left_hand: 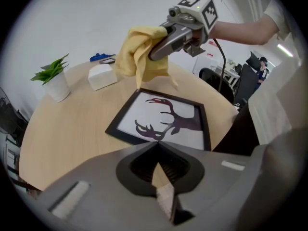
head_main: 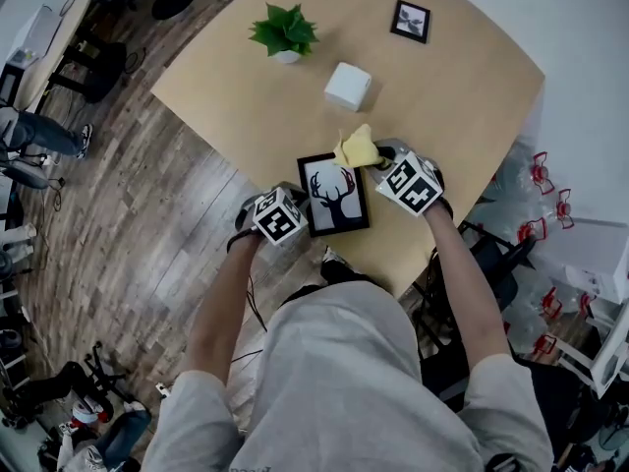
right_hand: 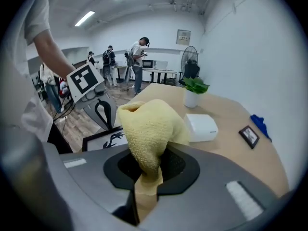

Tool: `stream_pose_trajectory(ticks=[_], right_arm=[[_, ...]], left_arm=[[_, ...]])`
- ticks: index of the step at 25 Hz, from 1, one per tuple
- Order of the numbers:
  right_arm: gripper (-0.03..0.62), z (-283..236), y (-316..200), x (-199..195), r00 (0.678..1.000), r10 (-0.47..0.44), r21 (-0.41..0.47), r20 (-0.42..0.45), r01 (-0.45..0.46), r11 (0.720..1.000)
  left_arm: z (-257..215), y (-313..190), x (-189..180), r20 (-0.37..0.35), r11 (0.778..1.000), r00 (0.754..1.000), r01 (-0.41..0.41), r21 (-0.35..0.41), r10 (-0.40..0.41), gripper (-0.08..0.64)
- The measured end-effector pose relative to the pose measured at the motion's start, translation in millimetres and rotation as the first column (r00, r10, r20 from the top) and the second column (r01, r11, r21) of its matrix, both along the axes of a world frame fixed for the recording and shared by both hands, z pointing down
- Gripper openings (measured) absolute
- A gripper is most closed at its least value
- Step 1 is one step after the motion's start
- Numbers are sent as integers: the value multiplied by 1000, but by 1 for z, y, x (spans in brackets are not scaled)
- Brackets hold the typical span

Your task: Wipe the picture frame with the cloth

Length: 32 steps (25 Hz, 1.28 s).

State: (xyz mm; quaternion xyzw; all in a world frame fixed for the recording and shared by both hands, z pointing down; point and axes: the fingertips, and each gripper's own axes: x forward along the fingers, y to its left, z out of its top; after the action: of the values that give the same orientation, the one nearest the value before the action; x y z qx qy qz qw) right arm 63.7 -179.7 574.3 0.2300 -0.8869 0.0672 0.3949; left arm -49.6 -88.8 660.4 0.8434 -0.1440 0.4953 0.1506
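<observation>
A black picture frame (head_main: 334, 196) with a deer silhouette lies flat near the table's front edge, and shows again in the left gripper view (left_hand: 163, 121). My right gripper (head_main: 379, 157) is shut on a bunched yellow cloth (head_main: 356, 148), which fills its jaws (right_hand: 147, 129). The cloth (left_hand: 142, 57) hangs over the frame's far right corner; whether it touches the frame is unclear. My left gripper (head_main: 297, 222) sits at the frame's near left corner. Its jaws (left_hand: 157, 148) are shut with nothing between them, just short of the frame's edge.
On the wooden table (head_main: 462, 87) beyond the frame stand a white box (head_main: 348, 86), a potted green plant (head_main: 285, 32) and a small black frame (head_main: 410, 21). The table edge runs just behind both grippers. People stand far back in the room (right_hand: 137, 64).
</observation>
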Motion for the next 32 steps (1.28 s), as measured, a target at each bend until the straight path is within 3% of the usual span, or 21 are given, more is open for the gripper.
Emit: stream_pose_trajectory(ticks=[6, 10, 15, 18, 32], right_arm=[[54, 22, -18, -10, 993, 86, -54, 75, -82, 995], [52, 30, -28, -23, 978, 156, -92, 142, -144, 985], [54, 67, -25, -30, 982, 176, -84, 66, -170, 982], [54, 73, -21, -27, 967, 235, -65, 99, -230, 971], [52, 71, -6, -25, 962, 244, -80, 123, -235, 969]], left_arm=[[10, 1, 2, 95, 991, 987, -135, 12, 133, 52], [7, 2, 4, 92, 994, 990, -107, -6, 108, 52], [9, 3, 5, 128, 990, 981, -143, -13, 144, 52], [9, 4, 6, 137, 989, 979, -149, -22, 151, 52], [9, 2, 6, 153, 992, 980, -124, -31, 127, 54]])
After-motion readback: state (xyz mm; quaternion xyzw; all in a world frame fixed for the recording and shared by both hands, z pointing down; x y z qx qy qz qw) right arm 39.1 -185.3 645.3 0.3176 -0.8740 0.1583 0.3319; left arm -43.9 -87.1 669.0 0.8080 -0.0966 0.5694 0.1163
